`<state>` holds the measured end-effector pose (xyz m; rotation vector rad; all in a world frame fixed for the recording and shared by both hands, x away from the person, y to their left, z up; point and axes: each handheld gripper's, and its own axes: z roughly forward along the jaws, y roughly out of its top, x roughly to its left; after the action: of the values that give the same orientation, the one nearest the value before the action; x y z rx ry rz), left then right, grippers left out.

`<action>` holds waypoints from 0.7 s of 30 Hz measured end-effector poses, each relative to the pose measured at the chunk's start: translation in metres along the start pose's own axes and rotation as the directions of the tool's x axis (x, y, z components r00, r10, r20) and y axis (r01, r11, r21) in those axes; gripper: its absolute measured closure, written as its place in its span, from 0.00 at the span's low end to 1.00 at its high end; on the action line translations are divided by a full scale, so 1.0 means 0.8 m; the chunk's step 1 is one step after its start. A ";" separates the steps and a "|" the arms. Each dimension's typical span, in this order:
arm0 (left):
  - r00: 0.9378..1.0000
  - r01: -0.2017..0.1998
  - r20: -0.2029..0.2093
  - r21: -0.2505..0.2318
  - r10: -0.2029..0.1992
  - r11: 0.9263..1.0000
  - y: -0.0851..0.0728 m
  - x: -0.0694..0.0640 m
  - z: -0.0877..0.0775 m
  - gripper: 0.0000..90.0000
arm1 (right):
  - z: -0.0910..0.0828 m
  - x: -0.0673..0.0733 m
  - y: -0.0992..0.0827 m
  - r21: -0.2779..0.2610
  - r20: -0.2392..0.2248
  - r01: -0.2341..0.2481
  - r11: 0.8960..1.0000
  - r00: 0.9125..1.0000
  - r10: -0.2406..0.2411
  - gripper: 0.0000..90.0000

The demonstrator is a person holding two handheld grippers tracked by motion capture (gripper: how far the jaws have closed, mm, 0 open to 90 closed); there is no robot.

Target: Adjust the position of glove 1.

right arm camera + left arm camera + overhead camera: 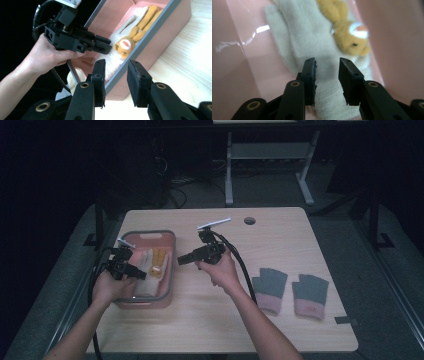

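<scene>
Left gripper (327,82) hangs over the pink basket (169,270), jaws slightly apart with nothing between them, poised above the cream glove (317,50) lying flat on the basket floor; a yellow-orange glove with an animal face (348,32) lies just beside it. Right gripper (115,83) is held above the table (280,227) just outside the basket's grey-rimmed wall, jaws parted and empty. Two grey gloves with pink cuffs (290,292) lie well apart, to the right on the table.

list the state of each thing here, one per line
bin: upright on table, holds white glove
white glove: flat in bin, not gripped
grey gloves: flat on table, side by side
left gripper: open above white glove
right gripper: open, empty, beside bin
</scene>
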<state>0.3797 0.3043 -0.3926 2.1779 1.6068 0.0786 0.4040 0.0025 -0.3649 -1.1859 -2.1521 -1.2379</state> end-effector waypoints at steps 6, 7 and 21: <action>0.999 -0.017 0.029 -0.078 0.019 0.997 0.005 -0.009 -0.024 0.71 | -0.012 -0.003 -0.006 -0.012 0.009 -0.002 1.000 1.000 0.002 0.73; 0.999 -0.023 0.027 -0.091 0.026 0.996 0.006 -0.012 -0.026 0.71 | -0.014 -0.004 -0.007 -0.015 0.010 -0.002 1.000 1.000 0.002 0.72; 0.995 -0.080 0.049 -0.160 0.089 0.984 0.011 -0.041 -0.042 0.71 | -0.038 -0.016 -0.017 -0.033 0.046 -0.009 0.999 0.999 0.010 0.69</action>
<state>0.3669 0.2823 -0.3521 2.1071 1.4273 0.1628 0.3979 -0.0328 -0.3644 -1.2478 -2.1642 -1.2578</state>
